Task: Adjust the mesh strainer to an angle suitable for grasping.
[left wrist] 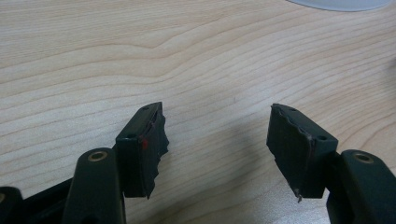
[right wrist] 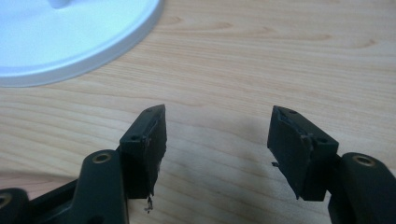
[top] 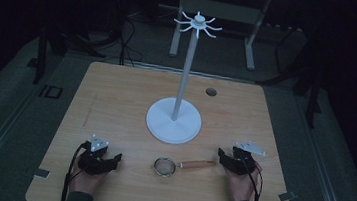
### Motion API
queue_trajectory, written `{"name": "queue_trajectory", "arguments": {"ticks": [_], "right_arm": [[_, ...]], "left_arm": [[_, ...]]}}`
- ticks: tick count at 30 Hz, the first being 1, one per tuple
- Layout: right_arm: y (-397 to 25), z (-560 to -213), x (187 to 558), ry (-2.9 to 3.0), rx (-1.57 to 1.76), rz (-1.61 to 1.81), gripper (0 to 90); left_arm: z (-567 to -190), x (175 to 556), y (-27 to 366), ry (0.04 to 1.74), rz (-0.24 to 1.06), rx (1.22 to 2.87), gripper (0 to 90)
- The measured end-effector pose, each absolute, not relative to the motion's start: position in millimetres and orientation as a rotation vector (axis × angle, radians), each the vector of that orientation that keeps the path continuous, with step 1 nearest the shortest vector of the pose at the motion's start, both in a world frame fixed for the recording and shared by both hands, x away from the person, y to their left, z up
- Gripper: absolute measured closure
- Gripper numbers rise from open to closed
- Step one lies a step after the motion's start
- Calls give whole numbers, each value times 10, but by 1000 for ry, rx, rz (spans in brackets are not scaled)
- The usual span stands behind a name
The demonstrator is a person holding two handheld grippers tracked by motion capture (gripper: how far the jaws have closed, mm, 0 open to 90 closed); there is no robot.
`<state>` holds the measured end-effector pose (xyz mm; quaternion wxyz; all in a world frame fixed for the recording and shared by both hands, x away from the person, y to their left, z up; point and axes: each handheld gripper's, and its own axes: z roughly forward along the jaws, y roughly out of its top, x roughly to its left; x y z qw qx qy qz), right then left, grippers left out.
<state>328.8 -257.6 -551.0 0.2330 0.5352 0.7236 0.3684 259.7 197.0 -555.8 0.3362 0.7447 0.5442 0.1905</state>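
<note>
Left gripper (top: 116,158) lower left, jaws wide, empty; right gripper (top: 221,154) lower right, jaws wide, empty; small strainer (top: 165,167) lower centre between them; white stand (top: 174,121) mid-frame on table (top: 117,94).

We see bare wood across the table (top: 111,98) from nine to eleven o'clock of the white stand (top: 174,120), open for passage; the stand's round base and tall pole block the centre; at six o'clock a small strainer (top: 165,167) with wooden handle lies between the left gripper (top: 109,162) and right gripper (top: 224,158); a dark hole (top: 211,92) sits at one o'clock.
</note>
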Motion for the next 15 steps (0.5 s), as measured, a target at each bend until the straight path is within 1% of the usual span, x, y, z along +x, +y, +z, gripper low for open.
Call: {"name": "queue_trajectory", "arguments": {"ticks": [1,4,5,6,7,9,13,15], "right_arm": [[-2575,-5496,3277,1993,1460,1018,373],[-2569,-5460,3238,2012,1424,1042,433],[-2569,-5460,3238,2012,1424,1042,433],[-2562,-5436,3216,2021,1408,1052,463],[-2562,-5436,3216,2021,1408,1052,463],[-2547,-5406,3187,2030,1370,1065,509],[-2516,-5365,3150,2028,1342,1041,541],[-2500,-5343,3135,2032,1319,1022,542]], "left_arm": [[-5557,2596,1968,1418,494,1944,371],[-5557,2596,1961,1415,497,1947,371],[-5559,2596,1955,1415,496,1945,371],[-5560,2596,1951,1414,497,1946,371],[-5561,2594,1949,1413,496,1947,371],[-5559,2590,1946,1412,497,1948,371],[-5553,2583,1944,1410,500,1951,375],[-5546,2575,1935,1406,500,1954,377]]}}
